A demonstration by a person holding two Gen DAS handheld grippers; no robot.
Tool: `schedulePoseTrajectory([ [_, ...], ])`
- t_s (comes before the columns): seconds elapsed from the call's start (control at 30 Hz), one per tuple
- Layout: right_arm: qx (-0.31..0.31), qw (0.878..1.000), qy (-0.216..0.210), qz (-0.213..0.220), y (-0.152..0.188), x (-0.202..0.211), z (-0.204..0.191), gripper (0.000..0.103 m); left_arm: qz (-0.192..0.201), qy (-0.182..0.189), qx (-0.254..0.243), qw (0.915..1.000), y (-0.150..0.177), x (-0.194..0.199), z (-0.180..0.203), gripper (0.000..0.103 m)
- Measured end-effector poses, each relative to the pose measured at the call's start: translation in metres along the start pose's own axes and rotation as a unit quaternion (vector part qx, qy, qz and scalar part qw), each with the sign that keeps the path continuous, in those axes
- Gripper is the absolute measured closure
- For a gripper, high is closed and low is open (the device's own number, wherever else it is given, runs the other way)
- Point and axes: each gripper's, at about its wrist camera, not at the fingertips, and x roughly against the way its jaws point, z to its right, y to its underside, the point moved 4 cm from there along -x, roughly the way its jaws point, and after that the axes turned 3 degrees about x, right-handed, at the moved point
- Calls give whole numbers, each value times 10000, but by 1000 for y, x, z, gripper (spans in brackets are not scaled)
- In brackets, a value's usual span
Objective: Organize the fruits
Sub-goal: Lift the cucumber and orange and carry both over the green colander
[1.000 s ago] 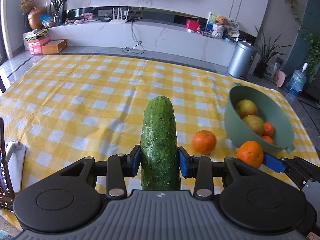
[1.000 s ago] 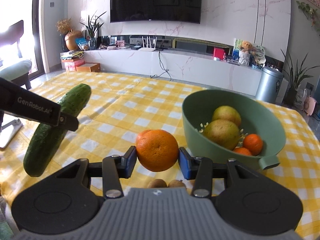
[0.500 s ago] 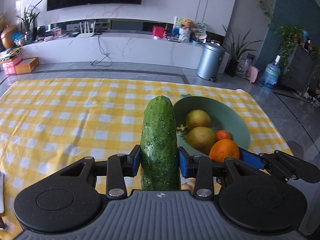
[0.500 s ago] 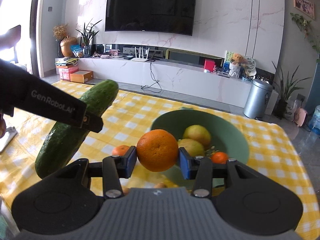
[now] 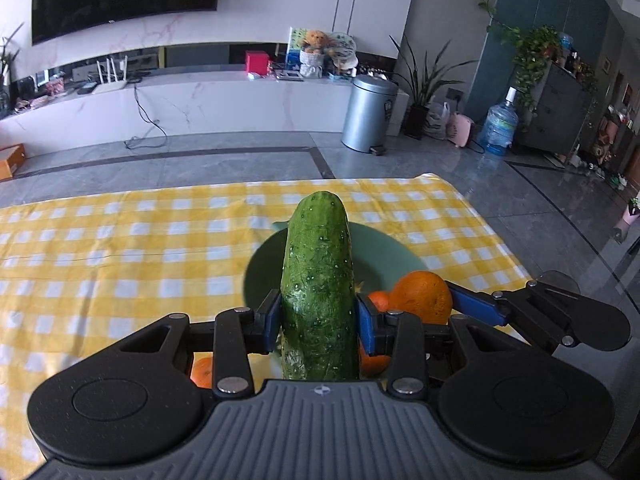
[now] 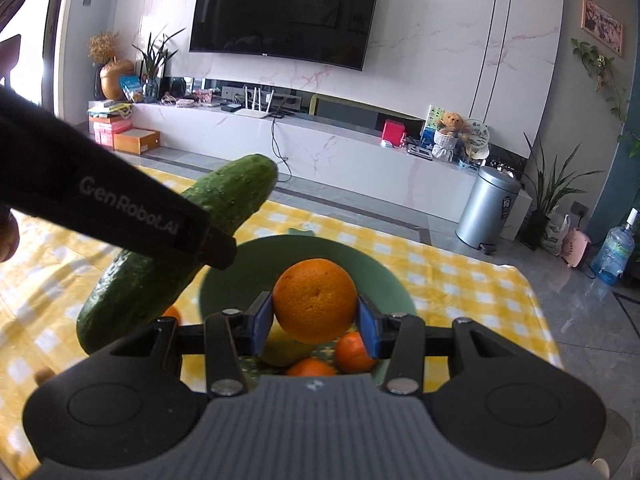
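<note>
The left gripper (image 5: pixel 318 318) is clamped on a cucumber (image 5: pixel 318 280), its blue pads pressing the sides of the lower half while the rounded tip points away over the green bowl (image 5: pixel 384 248). The right gripper (image 6: pixel 316 320) is clenched around a large orange (image 6: pixel 315 300), held above the same bowl (image 6: pixel 384 280), which sits on the yellow checked tablecloth (image 5: pixel 120 260) toward the table's far right end. In the right wrist view the cucumber (image 6: pixel 176 252) slants across the left side, just beside the bowl's left rim, with the other gripper's black arm (marked GenRobot.AI) crossing in front of it. Inside the bowl, under the held orange, lie two small tangerines (image 6: pixel 352 352) and a yellowish-green fruit, mostly hidden. Another small orange fruit (image 5: pixel 202 372) rests on the cloth left of the bowl, partly behind the left gripper's body.
</note>
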Motion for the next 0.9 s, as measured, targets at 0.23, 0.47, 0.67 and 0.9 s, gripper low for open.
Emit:
schedulePoseTrajectory([
  [0.23, 4, 9997, 48, -239, -1, -23, 18, 61, -107, 164, -105, 9998, -11, -31, 13, 60],
  [0.47, -194, 9985, -26, -521, 1, -49, 31, 61, -339, 184, -134, 9992, -13, -58, 16, 60],
  [0.67, -200, 9964, -114, -813, 7, -70, 31, 61, -617, 238, -140, 9977, -5, -77, 15, 60],
  [0.9, -200, 9939, -208, -1067, 12, -87, 31, 61, -797, 256, -45, 9965, 1, -88, 9, 60],
])
